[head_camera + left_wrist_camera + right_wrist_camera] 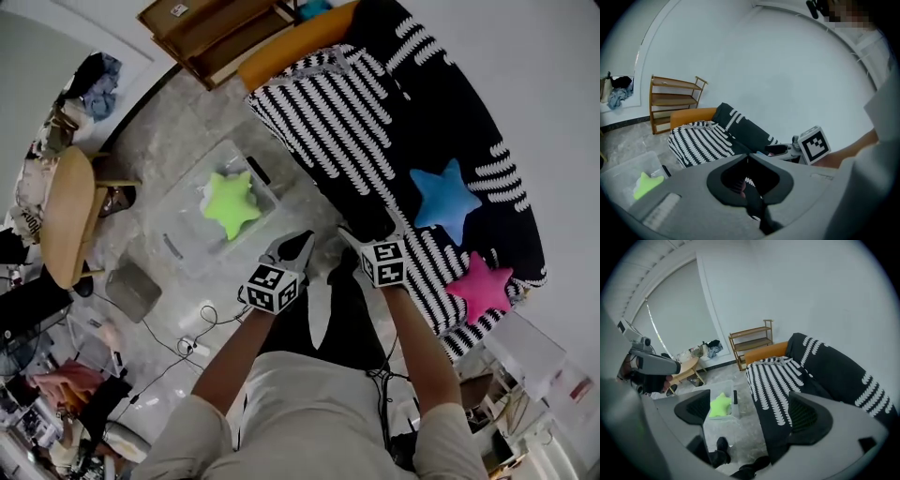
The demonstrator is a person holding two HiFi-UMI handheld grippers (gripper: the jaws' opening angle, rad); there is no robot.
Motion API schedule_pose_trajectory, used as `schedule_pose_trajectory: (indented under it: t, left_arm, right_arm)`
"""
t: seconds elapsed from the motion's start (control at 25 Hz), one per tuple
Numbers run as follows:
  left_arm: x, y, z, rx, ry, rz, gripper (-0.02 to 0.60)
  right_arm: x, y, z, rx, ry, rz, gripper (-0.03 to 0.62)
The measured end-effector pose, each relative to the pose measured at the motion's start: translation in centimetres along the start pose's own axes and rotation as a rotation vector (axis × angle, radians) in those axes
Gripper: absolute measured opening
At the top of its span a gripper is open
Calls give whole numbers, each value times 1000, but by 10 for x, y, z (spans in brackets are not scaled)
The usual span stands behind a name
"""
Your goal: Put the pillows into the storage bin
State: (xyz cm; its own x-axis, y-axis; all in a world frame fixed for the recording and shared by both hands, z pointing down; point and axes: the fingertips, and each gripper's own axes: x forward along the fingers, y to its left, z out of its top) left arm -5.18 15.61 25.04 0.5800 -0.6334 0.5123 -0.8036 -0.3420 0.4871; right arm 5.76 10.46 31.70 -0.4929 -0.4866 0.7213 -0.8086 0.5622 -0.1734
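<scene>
A clear storage bin (pixel 178 246) stands on the floor beside the sofa, with a green star pillow (pixel 232 202) lying in it. On the black-and-white sofa (pixel 337 122) lie a blue star pillow (pixel 443 199) and a pink star pillow (pixel 480 286). My left gripper (pixel 302 244) is shut on nothing and hovers between the bin and the sofa's edge. To its right, my right gripper (pixel 353 236) is open and empty over the sofa's front edge. The right gripper view shows the green pillow (pixel 719 405) between that gripper's spread pads, with the sofa (pixel 778 380) to the right.
A wooden shelf (pixel 216 33) and an orange cushion (pixel 295 47) stand at the sofa's far end. A round wooden table (pixel 66 211) is at the left, with clutter around it. Cables (pixel 187 337) lie on the floor near the person's feet (pixel 717 446).
</scene>
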Motion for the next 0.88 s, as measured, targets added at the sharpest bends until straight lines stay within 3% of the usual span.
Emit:
schedule_pose_trajectory:
  t: [0.48,0.88]
  left_arm:
    - [69,-74,-7,28,36,-54,18]
    - [117,-104,-24,45,79,-83,18]
  right_arm:
    - [-43,-89,-39,76,-7,-64,515]
    - [-49,-143,-75,133,7,-104,514]
